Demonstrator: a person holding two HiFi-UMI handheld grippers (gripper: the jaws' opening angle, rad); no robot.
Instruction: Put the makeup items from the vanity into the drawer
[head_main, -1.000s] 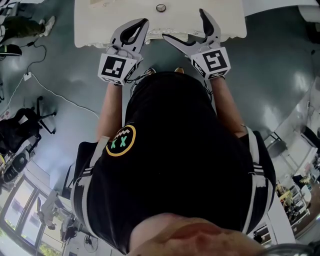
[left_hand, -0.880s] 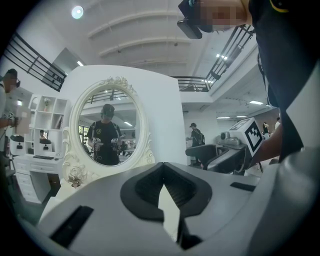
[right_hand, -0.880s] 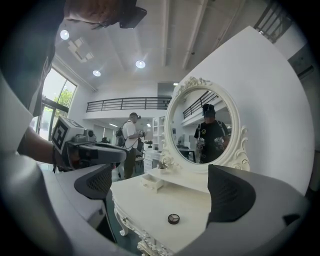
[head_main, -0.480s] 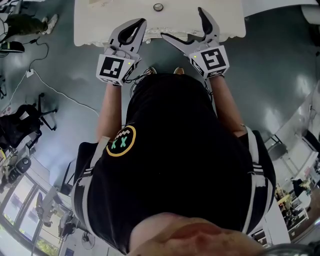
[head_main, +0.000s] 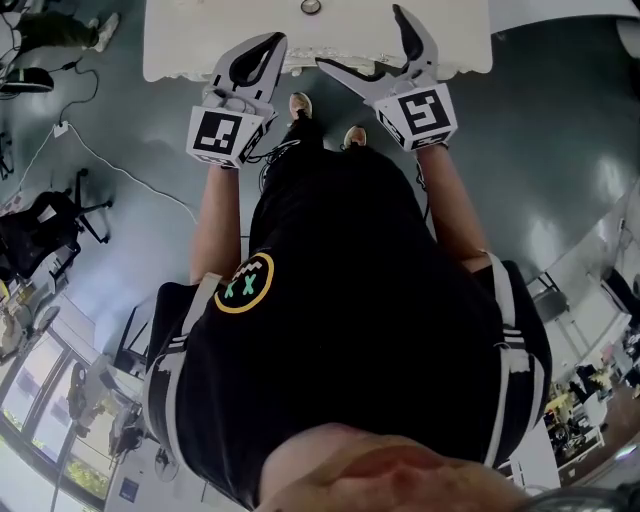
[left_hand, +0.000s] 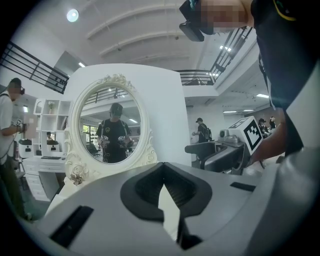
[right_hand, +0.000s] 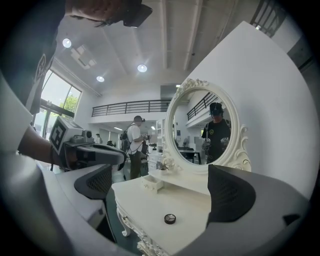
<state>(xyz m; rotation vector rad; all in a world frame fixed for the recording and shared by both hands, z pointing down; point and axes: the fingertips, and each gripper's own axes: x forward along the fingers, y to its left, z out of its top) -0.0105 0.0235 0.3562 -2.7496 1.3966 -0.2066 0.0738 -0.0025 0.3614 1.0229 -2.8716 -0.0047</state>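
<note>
A small round black compact (right_hand: 170, 218) lies on the white vanity top (right_hand: 150, 202), between my grippers and the mirror; it also shows at the top edge of the head view as the compact (head_main: 311, 6). My right gripper (right_hand: 162, 189) is open wide and empty, held in front of the vanity's near edge, with the compact below and beyond its jaws. My left gripper (left_hand: 162, 172) is shut with nothing in it, just left of the right gripper (head_main: 365, 42). A small white drawer box (right_hand: 152, 183) sits on the vanity under the mirror.
An oval mirror (left_hand: 112, 125) in a carved white frame stands at the back of the vanity against a white panel. The vanity's carved front edge (right_hand: 132, 227) faces me. People stand in the room behind. A black chair (head_main: 50, 235) and cables lie on the floor at left.
The vanity has slid up and partly out of the head view. Both grippers have risen slightly with it, and the person's feet now show below its front edge. Jaws unchanged.
</note>
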